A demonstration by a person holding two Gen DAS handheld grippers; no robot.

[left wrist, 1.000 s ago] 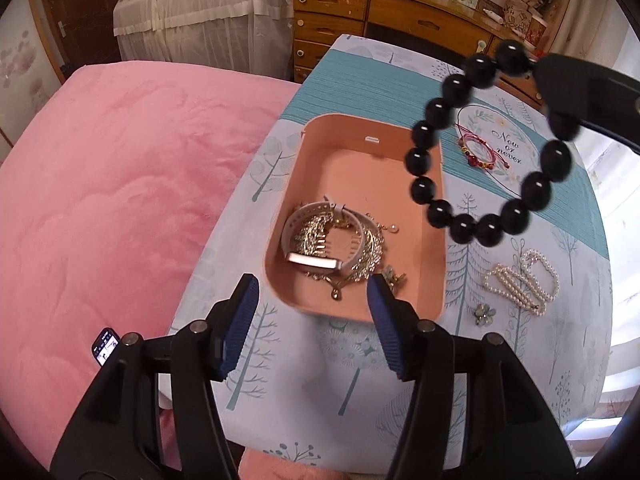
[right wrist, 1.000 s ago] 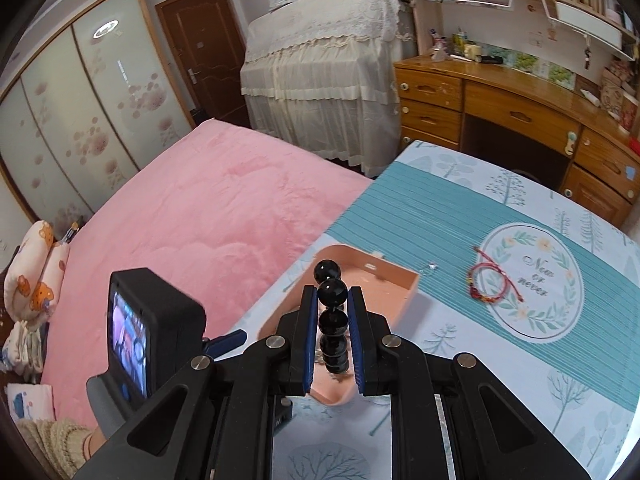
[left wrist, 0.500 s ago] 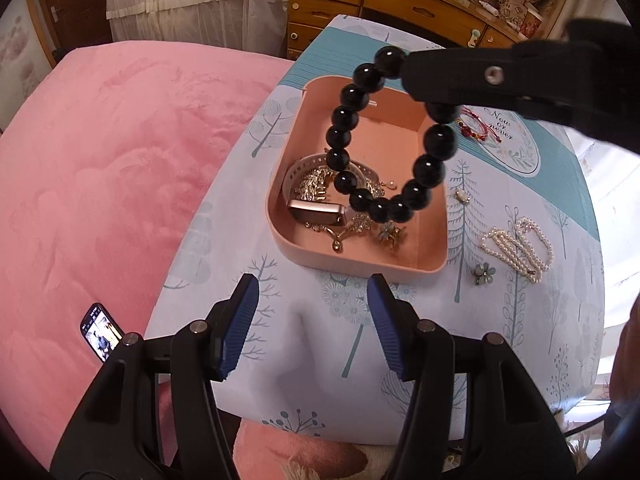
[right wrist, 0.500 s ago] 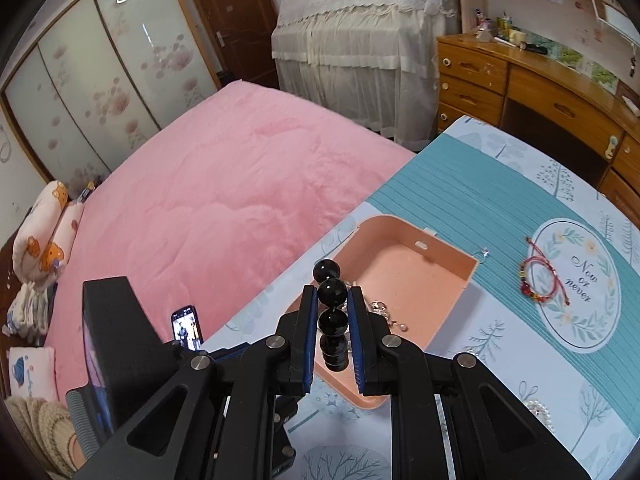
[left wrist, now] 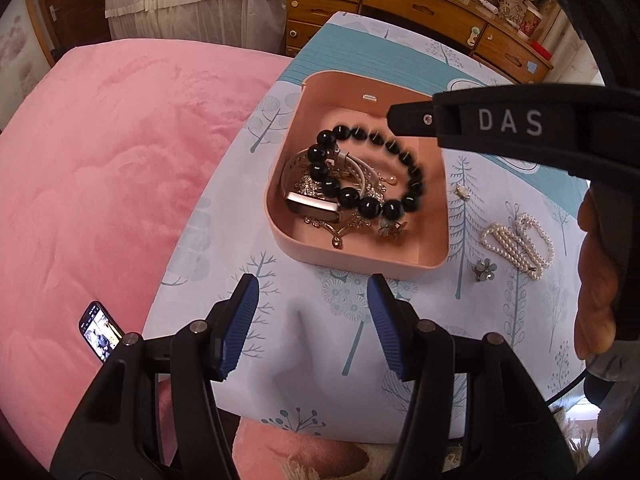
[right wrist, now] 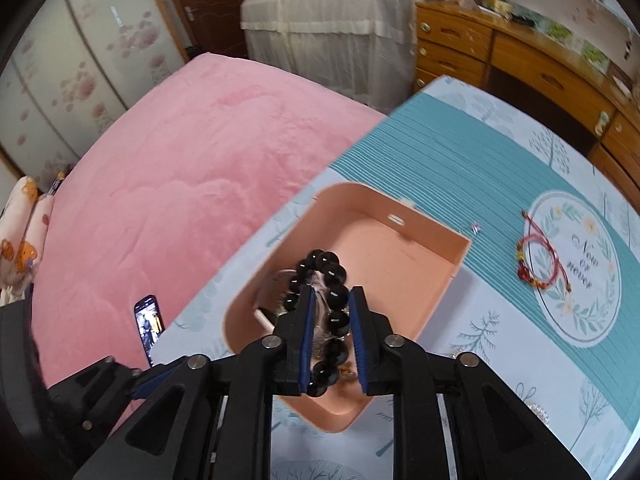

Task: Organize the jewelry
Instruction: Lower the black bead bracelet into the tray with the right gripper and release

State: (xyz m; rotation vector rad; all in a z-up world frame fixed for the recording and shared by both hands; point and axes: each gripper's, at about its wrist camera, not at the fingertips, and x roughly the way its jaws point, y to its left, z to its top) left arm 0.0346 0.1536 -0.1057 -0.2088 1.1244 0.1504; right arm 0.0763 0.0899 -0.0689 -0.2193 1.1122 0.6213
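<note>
right gripper (right wrist: pixel 332 334) jaws parted, black bead bracelet (left wrist: pixel 370 172) possibly loose above pink tray (left wrist: pixel 360 258) | left gripper (left wrist: pixel 312 328) jaws wide, empty

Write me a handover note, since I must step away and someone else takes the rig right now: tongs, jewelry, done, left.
Right tongs: open over the pink tray, the black bead bracelet blurred between the pads, apparently just let go and dropping onto the pile.
Left tongs: open, empty, above the tablecloth just in front of the tray.
Done: watch band and gold pieces lie in the tray, black bracelet going in.
Left on the table: pearl bracelets, flower brooch, small earring, red string bracelet, tiny stud by the tray's far corner.
</note>
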